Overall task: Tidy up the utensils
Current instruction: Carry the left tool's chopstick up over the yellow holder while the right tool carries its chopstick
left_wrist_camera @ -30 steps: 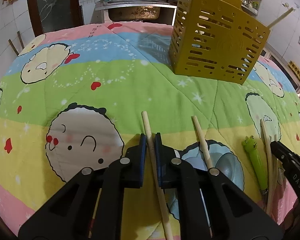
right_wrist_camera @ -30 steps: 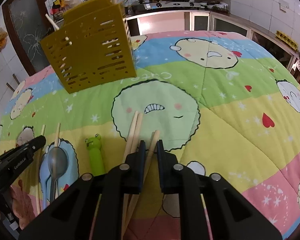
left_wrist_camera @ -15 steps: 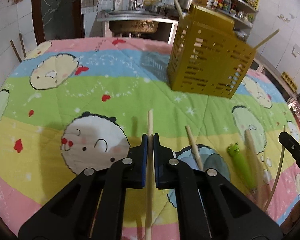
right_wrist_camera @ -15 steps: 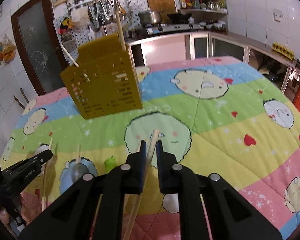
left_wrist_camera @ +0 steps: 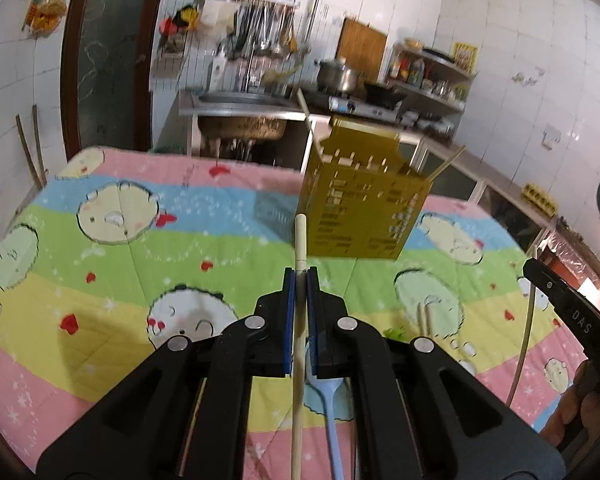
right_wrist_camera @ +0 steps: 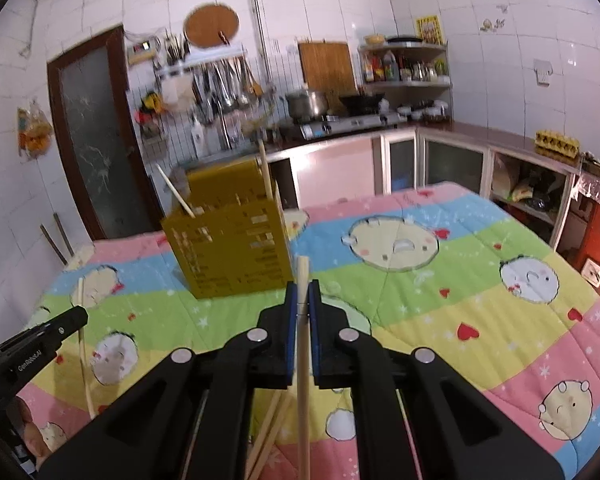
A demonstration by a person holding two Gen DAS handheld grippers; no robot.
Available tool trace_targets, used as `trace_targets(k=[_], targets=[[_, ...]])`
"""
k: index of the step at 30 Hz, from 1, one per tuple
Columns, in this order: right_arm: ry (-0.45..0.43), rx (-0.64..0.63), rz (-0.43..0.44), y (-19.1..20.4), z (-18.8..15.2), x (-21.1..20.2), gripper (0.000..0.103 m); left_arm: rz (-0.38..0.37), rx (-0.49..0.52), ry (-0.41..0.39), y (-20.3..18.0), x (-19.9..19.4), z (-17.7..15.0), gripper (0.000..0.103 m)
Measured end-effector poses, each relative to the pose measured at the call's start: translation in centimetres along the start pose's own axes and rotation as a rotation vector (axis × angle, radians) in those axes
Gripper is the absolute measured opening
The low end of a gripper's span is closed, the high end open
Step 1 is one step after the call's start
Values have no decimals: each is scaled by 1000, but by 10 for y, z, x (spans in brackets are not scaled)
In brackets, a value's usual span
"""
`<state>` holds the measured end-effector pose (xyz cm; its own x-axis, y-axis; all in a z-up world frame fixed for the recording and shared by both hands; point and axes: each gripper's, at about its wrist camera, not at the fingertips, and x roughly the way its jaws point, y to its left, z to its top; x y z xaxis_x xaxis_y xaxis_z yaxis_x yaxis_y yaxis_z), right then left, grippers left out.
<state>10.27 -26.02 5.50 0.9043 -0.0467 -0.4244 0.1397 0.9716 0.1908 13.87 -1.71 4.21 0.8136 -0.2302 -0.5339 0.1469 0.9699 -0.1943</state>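
Note:
My left gripper [left_wrist_camera: 300, 276] is shut on a pale wooden chopstick [left_wrist_camera: 299, 240], held above the cartoon quilt [left_wrist_camera: 120, 264]. Its tip points at the yellow slotted utensil holder [left_wrist_camera: 364, 204], which stands further back with chopsticks leaning out of it. My right gripper [right_wrist_camera: 303, 292] is shut on another chopstick [right_wrist_camera: 303, 276], also off the quilt, to the right of the holder [right_wrist_camera: 232, 248]. Below the left gripper lie a light blue spoon [left_wrist_camera: 332, 400], a green frog-handled utensil [left_wrist_camera: 394, 332] and two chopsticks [left_wrist_camera: 424, 320]. More chopsticks [right_wrist_camera: 268, 432] lie under the right gripper.
The quilt covers the whole table; its far edge meets a steel sink [left_wrist_camera: 240, 100] and a counter with a stove and pot [right_wrist_camera: 308, 104]. A dark door [right_wrist_camera: 88, 128] stands at the back left. Each gripper shows at the edge of the other's view.
Both grippers have risen from the quilt, each carrying its chopstick, and tilted up, so the kitchen wall now fills the upper view. The holder looks further off.

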Motion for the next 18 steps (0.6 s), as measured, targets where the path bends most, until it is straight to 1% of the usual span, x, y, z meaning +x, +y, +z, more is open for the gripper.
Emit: trace_targets(k=[2,5,8,12,18], targets=[[-50,-3,13,0,4,-10,6,-2,6,-25,-2,-7,1,4],[-107,-7,21,0,7,-21,6,-13,1,-35,-3,-12,-1,4],[-140,-4,39,-1,5,-27,6,1,5,-59,-1,-16,-5,4],[-151,6,45,-3,0,-28,6,4,-1,-65,3,-17,-8,4],[-172,1,57,-4,-5,-28,6,5,-2,-97,4,-25,-11,4]])
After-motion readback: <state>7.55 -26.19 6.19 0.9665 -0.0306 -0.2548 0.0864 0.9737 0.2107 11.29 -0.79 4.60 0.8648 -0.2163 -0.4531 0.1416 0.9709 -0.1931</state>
